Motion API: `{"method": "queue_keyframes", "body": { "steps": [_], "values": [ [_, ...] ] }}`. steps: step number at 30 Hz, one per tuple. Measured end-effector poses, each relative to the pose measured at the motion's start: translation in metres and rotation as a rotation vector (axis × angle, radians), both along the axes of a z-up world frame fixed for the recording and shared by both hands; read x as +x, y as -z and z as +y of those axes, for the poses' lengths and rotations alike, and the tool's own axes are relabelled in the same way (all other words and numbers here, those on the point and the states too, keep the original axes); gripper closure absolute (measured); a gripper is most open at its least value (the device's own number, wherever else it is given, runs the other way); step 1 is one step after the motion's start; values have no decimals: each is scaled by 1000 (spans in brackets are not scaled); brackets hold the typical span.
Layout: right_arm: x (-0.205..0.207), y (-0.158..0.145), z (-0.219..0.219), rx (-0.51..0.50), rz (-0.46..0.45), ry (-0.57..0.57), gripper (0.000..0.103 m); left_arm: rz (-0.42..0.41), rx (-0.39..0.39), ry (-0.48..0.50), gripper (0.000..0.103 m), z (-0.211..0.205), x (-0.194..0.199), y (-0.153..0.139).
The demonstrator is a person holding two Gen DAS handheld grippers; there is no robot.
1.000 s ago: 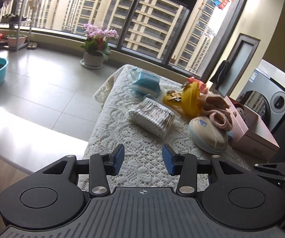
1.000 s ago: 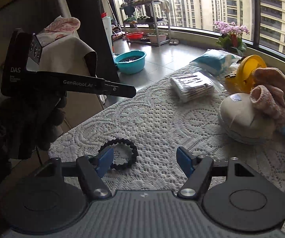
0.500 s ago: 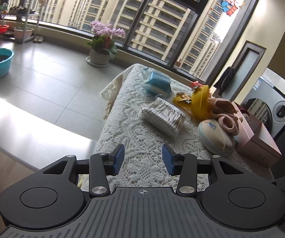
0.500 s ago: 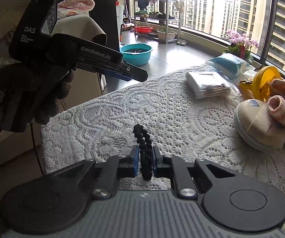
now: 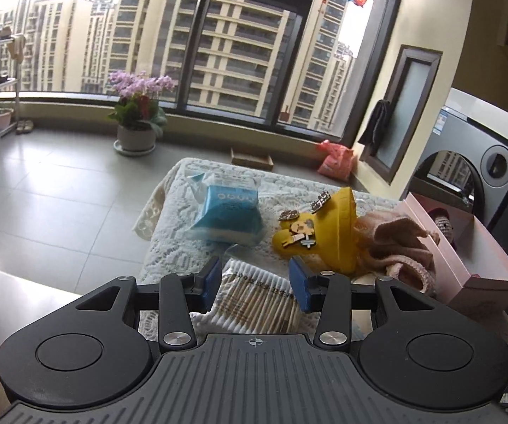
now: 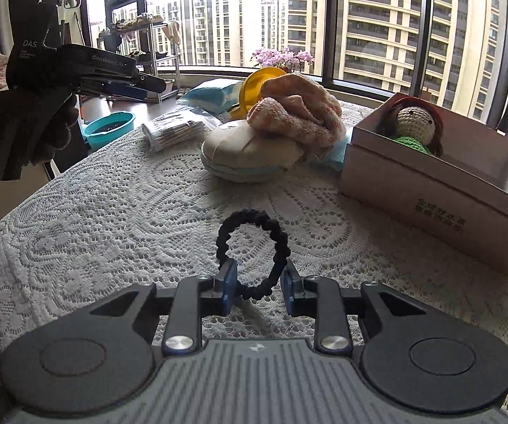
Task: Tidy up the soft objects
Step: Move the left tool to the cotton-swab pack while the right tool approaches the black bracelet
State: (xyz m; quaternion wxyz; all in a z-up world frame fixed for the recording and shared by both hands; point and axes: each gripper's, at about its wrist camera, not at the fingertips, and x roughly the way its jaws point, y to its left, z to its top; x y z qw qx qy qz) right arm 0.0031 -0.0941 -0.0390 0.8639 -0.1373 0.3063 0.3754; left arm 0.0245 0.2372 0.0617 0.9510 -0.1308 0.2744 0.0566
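My right gripper [image 6: 258, 281] is shut on a black braided hair tie [image 6: 252, 254] and holds the ring upright above the lace tablecloth [image 6: 112, 212]. A pink box [image 6: 441, 180] at the right holds a crocheted doll [image 6: 414, 123]. A pink towel [image 6: 296, 109] lies on a beige pouch [image 6: 246, 155]. My left gripper [image 5: 255, 284] is open and empty above a pack of cotton swabs [image 5: 257, 300]. The left gripper also shows in the right wrist view [image 6: 123, 77], at the upper left.
A blue tissue pack [image 5: 227, 212], a yellow toy [image 5: 324, 233], the towel [image 5: 391, 243] and the pink box [image 5: 466, 247] crowd the far half of the table. A washing machine [image 5: 483, 155] stands behind. A teal basin [image 6: 110, 129] sits on the floor.
My right gripper closed on the hair tie and lifted it, turning toward the pink box. My left gripper moved forward over the cotton swabs, still open.
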Motion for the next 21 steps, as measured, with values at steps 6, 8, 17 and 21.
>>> {"method": "queue_keyframes", "body": {
  "steps": [6, 8, 17, 21],
  "values": [
    [7, 13, -21, 91, 47, 77, 46, 138, 104, 131, 52, -21, 25, 26],
    [9, 13, -23, 110, 64, 84, 43, 138, 199, 149, 51, -34, 21, 30],
    [7, 14, -18, 111, 59, 78, 36, 144, 307, 179, 23, -57, 24, 36],
    [7, 14, -19, 114, 63, 87, 34, 137, 338, 73, 24, -43, 34, 34]
  ]
}}
